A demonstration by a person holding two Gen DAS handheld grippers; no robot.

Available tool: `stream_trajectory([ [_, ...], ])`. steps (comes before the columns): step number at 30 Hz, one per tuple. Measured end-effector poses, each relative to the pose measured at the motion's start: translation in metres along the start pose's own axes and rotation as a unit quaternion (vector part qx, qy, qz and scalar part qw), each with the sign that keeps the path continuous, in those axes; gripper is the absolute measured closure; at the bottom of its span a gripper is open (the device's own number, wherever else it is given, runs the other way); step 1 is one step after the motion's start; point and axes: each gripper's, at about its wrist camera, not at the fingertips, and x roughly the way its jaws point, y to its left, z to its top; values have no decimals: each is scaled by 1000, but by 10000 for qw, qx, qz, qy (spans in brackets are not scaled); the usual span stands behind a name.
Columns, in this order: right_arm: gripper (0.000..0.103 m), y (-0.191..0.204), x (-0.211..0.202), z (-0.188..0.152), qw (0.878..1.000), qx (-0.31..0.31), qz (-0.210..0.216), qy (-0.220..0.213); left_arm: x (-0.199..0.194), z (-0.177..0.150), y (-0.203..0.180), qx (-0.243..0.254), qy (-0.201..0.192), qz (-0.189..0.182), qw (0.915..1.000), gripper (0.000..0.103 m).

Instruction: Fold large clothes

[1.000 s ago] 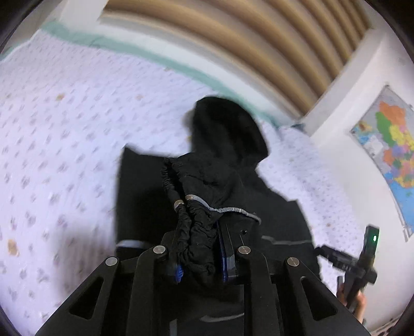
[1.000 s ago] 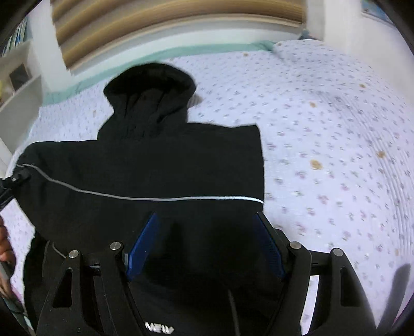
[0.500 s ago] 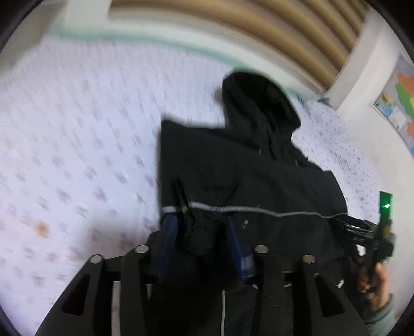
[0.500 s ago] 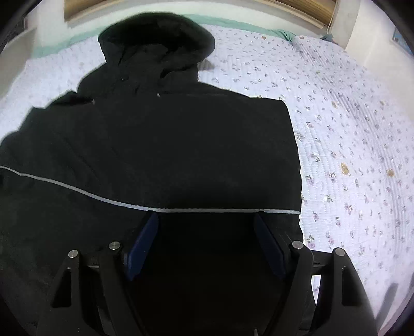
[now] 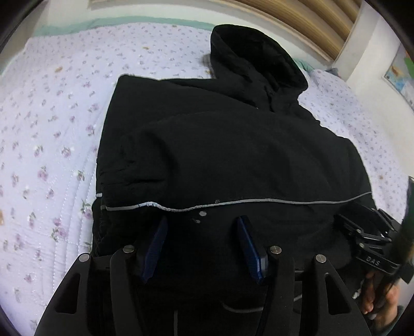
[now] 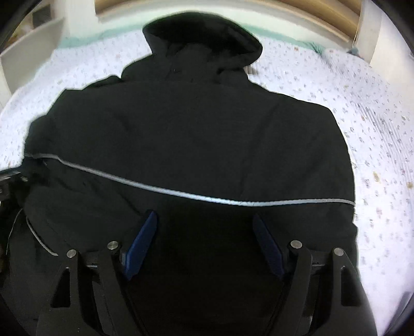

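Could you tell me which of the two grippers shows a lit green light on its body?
Neither does now: the right gripper, seen at the left camera's right edge, shows no green glow; the left gripper hides its own body.

The jacket (image 5: pixel 233 155) lies on the bed (image 5: pixel 51 129), its hood (image 5: pixel 253 59) toward the headboard (image 5: pixel 297 20).

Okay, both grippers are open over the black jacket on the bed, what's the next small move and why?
Probably lower both grippers to the hem nearest you and pinch it. The left gripper and right gripper hang open, holding nothing, over the black jacket, which lies flat on the floral bedspread, sleeves apparently folded in, hood pointing away. A fold toward the hood seems due.
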Motion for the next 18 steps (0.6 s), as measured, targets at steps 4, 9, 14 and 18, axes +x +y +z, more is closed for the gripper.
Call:
stream_trajectory([
  [4,22,2,-4,-12,9992,-1,18,-390,1,-1,-9,193,-51,241,9995,45],
  [9,21,14,-12,-21,9989,-13,-90,-454,-6,-5,-17,256,-151,327,9990,45],
  [14,20,12,-13,-15,9992,54,62,-387,-43,-9,-24,617,-433,23,9972,45],
  [18,20,3,-25,-5,9981,395,290,-366,-83,10,-28,851,-821,-666,9907,45],
])
